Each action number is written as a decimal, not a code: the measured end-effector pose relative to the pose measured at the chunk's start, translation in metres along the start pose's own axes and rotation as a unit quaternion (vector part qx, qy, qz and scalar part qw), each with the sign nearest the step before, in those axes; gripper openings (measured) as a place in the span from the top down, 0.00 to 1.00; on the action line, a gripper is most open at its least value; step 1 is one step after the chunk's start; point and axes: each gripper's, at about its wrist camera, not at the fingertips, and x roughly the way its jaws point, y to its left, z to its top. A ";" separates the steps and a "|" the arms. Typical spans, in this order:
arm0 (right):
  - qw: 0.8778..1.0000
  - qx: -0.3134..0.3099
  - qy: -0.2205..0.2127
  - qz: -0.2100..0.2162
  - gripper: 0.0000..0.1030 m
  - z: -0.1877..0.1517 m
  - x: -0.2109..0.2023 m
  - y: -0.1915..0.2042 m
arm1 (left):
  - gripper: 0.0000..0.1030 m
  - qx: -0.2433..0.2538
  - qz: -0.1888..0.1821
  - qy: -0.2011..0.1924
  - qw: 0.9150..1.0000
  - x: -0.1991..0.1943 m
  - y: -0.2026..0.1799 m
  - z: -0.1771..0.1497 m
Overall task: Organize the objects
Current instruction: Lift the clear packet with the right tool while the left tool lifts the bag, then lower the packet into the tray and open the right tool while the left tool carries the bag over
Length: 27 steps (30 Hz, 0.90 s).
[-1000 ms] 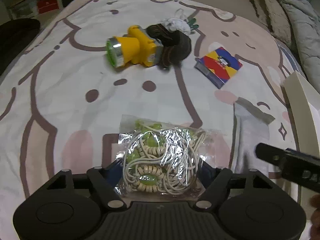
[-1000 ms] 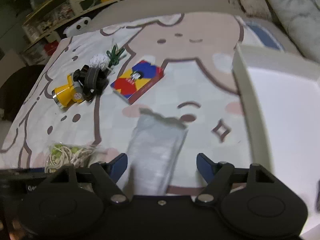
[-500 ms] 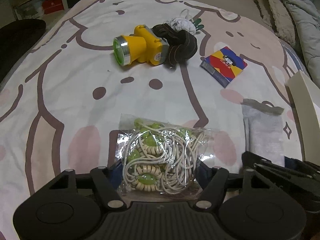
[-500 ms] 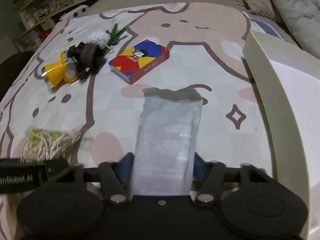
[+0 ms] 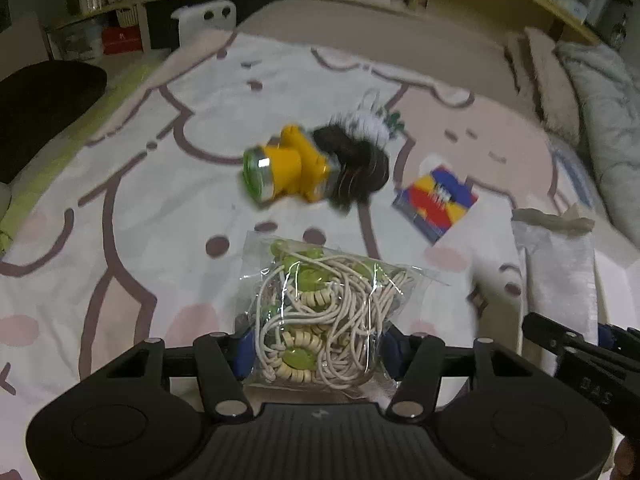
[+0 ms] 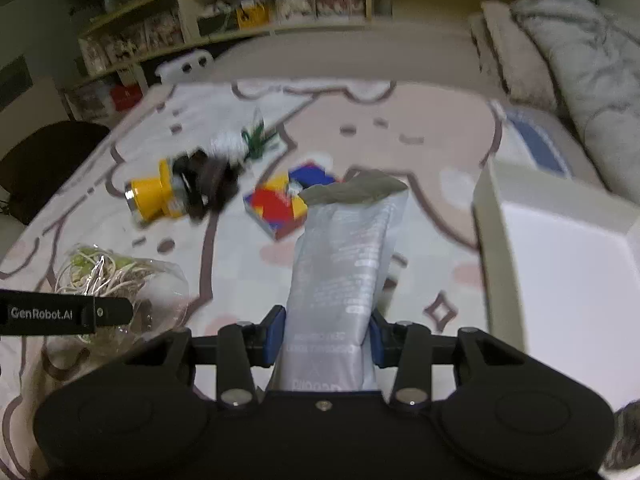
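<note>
Left wrist view: the left gripper (image 5: 316,350) has just been closing its jaws, and now the blue pads press on both sides of a clear bag of beaded cords (image 5: 320,312). The bag sits right between the fingers and sticks out toward 12 o'clock, so its long way runs along the gripper's own line. Its bottom edge looks lifted off the cartoon bedsheet (image 5: 132,208). The yellow headlamp (image 5: 288,172) lies at 12 o'clock, well apart, with its lens aimed at 9 o'clock and its dark strap bunched at 3 o'clock. The colourful card box (image 5: 436,200) is at 2 o'clock. The silver tube (image 5: 560,268) is at 3 o'clock, above the right gripper's black tip (image 5: 568,344).

Right wrist view: the right gripper (image 6: 326,336) has just been closing too, and its blue pads squeeze the silver tube (image 6: 348,256) near its cap end. The tube is long and flat. It points to 12 o'clock, with its crimped grey end up and away, off the sheet. The white box (image 6: 492,232) is at 2 to 3 o'clock, just beside the tube, and its open inside looks bare. I think this hand is the nearer one to the box, so its next job is a short swing toward 3 o'clock, tube end first. The bag, in the left gripper (image 6: 68,314), is at 9 o'clock and has farther to go.
</note>
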 end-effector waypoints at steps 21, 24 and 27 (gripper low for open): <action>0.994 -0.004 -0.107 0.027 0.58 0.035 -0.081 -0.076 | 0.42 0.034 -0.040 -0.090 0.995 -0.059 -0.053 0.028; 0.994 -0.003 -0.107 0.019 0.58 0.036 -0.083 -0.095 | 0.42 0.041 -0.055 -0.089 0.994 -0.057 -0.073 0.031; 0.995 0.010 -0.101 0.011 0.58 0.037 -0.083 -0.119 | 0.42 0.052 -0.074 -0.083 0.992 -0.052 -0.098 0.031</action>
